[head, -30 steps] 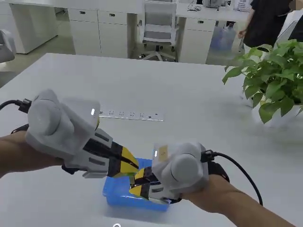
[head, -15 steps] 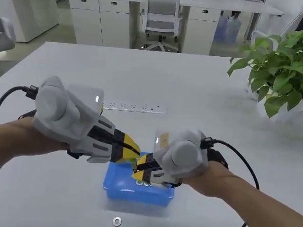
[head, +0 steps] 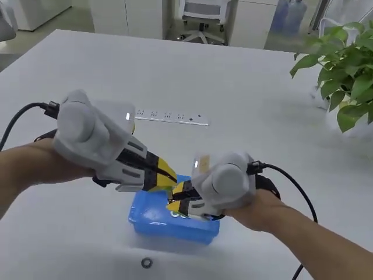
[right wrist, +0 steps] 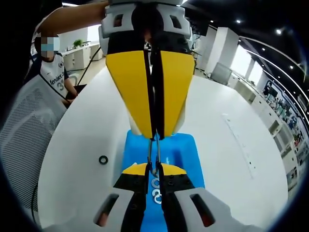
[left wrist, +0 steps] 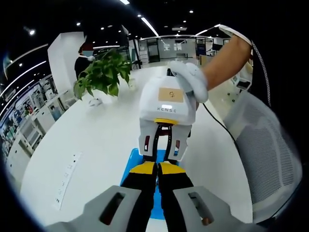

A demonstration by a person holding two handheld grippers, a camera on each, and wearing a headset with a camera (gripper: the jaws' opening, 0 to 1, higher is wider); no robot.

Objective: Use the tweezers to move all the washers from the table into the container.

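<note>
The left gripper is rising from the bottom edge, its yellow-tipped jaws pressing almost together, a dark sliver between them. Just beyond the tips, the right gripper is facing back at the camera (white body, yellow label), its dark jaws pointing toward the left ones; how far apart they are standing is hard to judge. A person's arm is reaching in from the upper right behind it. Beneath both, a blue container is sitting on the white table. A power strip is lying well to the left, and a leafy plant is standing at the far side.
</note>
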